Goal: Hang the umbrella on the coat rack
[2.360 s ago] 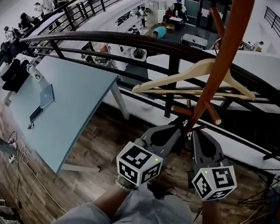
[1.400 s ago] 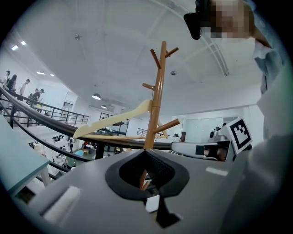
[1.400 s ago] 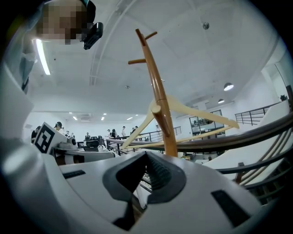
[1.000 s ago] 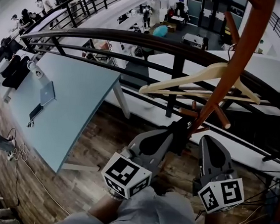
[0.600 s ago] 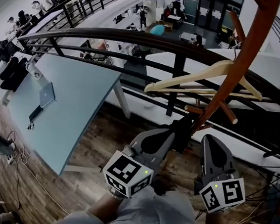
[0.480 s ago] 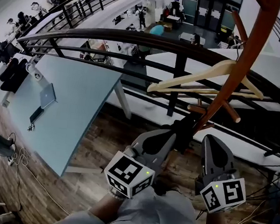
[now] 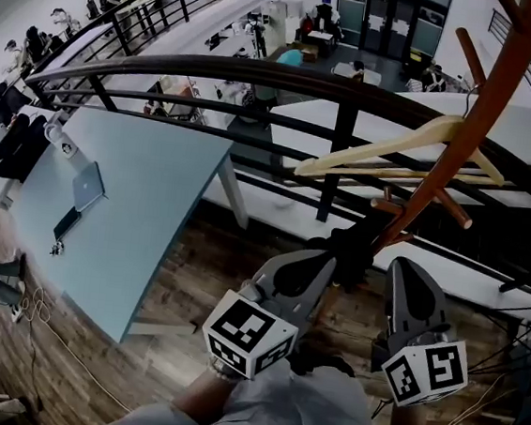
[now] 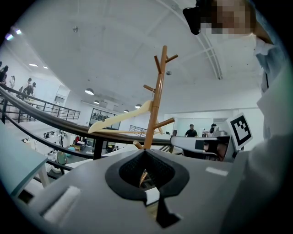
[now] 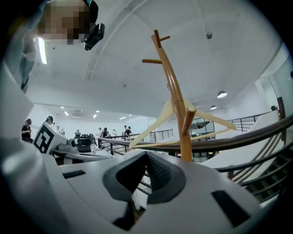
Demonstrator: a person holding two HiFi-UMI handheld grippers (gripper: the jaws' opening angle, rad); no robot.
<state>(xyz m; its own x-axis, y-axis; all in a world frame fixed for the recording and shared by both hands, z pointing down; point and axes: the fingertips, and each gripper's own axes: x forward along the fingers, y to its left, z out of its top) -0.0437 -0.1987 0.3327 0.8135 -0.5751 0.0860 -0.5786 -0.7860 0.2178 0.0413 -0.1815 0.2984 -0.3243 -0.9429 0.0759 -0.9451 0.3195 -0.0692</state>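
Observation:
No umbrella shows clearly in any view. The wooden coat rack (image 7: 463, 124) rises at the right, with short pegs and a pale wooden hanger (image 7: 394, 154) hung on it. My left gripper (image 7: 351, 254) points up at the foot of the rack's pole, its black pads close by the lowest pegs. In the left gripper view the left gripper (image 8: 145, 151) has its tips together and nothing clear between them; the rack (image 8: 158, 105) stands just beyond. My right gripper (image 7: 399, 265) is held beside it, to the right of the pole. In its own view the right gripper (image 9: 146, 153) is shut below the rack (image 9: 176, 100).
A dark curved railing (image 7: 214, 69) runs behind the rack, with an open floor and people far below. A light blue table (image 7: 149, 242) with a laptop (image 7: 87, 185) stands at the left. The floor is wooden planks. Cables lie at the lower left.
Both grippers have drifted slightly right and lower and stand a little further apart than 2.4 s ago. The rack and hanger sit further right in the head view. Both stay shut.

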